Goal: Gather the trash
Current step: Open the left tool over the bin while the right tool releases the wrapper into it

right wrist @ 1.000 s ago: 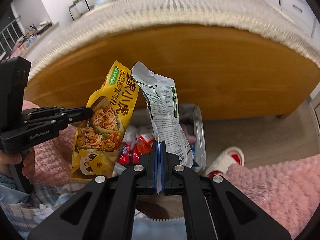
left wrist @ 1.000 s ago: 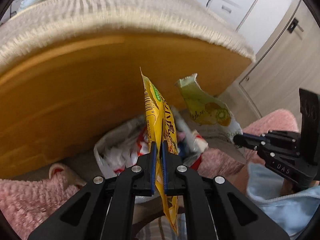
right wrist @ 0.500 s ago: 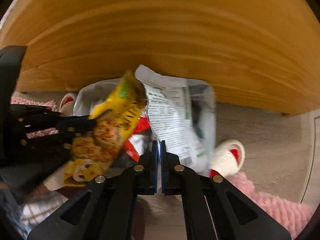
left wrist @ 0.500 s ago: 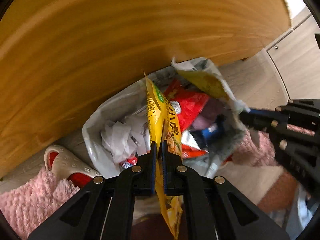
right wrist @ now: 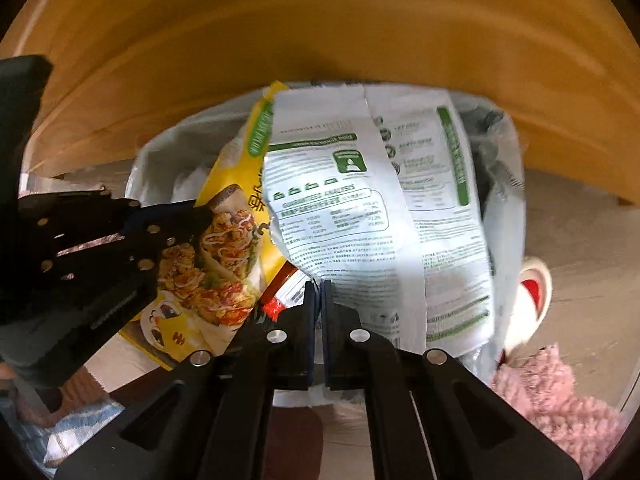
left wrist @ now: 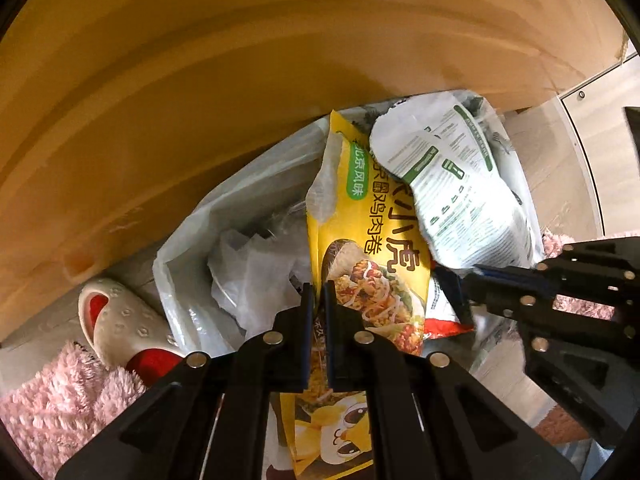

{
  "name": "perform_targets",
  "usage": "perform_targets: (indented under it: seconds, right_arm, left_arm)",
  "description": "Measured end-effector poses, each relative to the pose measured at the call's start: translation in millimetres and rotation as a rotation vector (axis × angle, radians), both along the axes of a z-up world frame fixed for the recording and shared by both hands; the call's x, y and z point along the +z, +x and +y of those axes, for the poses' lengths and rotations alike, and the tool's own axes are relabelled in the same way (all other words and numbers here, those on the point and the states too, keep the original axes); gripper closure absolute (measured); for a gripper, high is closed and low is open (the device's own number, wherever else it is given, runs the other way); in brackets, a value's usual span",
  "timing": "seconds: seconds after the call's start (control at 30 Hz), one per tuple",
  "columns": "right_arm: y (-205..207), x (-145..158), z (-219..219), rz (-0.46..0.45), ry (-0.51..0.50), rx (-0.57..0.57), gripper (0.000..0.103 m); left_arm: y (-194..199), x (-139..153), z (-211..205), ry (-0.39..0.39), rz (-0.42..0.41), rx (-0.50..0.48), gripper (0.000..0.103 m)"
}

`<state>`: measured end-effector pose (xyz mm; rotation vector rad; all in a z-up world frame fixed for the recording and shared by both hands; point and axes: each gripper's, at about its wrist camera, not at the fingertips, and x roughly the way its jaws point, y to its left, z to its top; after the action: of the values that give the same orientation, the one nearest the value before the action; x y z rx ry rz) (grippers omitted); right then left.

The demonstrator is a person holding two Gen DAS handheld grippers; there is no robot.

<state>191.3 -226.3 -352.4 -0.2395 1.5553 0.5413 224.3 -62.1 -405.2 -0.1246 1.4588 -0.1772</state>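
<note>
While wrappers are hiding bin bag [left wrist: 188, 248] contents, left gripper [left wrist: 319, 300] is pinching yellow snack packet [left wrist: 362, 240], right gripper [right wrist: 319, 296] is pinching white pouch [right wrist: 360, 208].

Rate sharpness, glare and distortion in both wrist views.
Left wrist: sharp on the yellow wrapper, fisheye bends the wooden panel. Right wrist: motion-blurred edges, glare washing out the white packet, slipper smeared.

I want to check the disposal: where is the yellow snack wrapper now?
In the left wrist view the yellow snack wrapper is centred, clamped in the left hand-held gripper above the open trash bag, touching the white-green pouch.
</note>
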Motion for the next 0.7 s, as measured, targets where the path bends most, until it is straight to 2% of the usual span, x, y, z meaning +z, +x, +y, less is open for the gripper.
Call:
perform_targets:
  seconds: [0.1, 0.3, 0.4, 0.5, 0.6, 0.67, 0.7]
  right_arm:
    - [5, -20, 3, 0.040, 0.007, -0.027, 0.099]
    - [9, -37, -9, 0.089, 0.022, -0.043, 0.097]
    - [8, -35, -7, 0.087, 0.022, -0.035, 0.096]
    - [5, -35, -6, 0.079, 0.025, -0.030, 0.095]
    - [4, -31, -4, 0.078, 0.031, -0.033, 0.093]
    - [4, -28, -6, 0.078, 0.042, -0.036, 0.088]
    - [3, -27, -7, 0.075, 0.047, -0.034, 0.082]
  left_arm:
    - [5, -4, -1, -0.010, 0.004, 0.007, 0.100]
    - [6, -6, -1, -0.003, 0.009, 0.007, 0.097]
    - [7, -2, -1, -0.010, 0.006, 0.016, 0.090]
    - [7, 2, 0, -0.011, 0.006, 0.022, 0.077]
    - [4, 10, 0, -0.012, -0.006, 0.020, 0.069]
    - [1, 18, -1, -0.019, -0.018, 0.018, 0.061]
    - [-1, 21, -2, -0.026, -0.024, 0.020, 0.059]
